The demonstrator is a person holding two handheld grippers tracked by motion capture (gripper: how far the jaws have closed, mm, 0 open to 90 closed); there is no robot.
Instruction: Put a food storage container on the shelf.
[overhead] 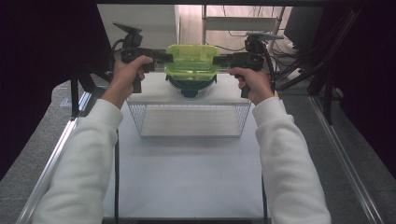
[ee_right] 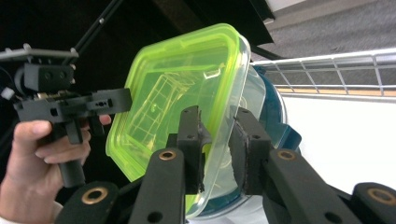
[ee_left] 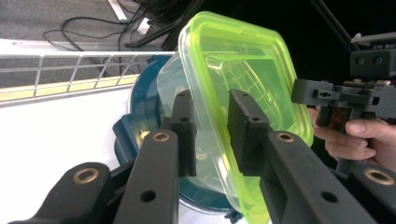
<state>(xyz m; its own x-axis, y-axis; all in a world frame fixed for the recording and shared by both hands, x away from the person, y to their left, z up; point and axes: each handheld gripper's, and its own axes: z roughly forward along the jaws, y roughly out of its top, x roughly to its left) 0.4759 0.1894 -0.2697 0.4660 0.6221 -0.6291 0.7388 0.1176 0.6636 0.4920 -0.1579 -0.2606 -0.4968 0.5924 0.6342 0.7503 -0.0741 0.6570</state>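
Wire basket (overhead: 189, 119) beneath green-lidded container (overhead: 192, 59)

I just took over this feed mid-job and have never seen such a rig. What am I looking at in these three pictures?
No robot here: a person holds a two-jaw tool in each hand. The high view looks down on the table; the other two cameras ride on the tools and look along their black jaws. The left gripper and right gripper stand at opposite ends of a clear box with a green lid, jaws either side of its rim; whether the pads still press is hard to tell. Under it is a dark blue container, set on a white wire rack.
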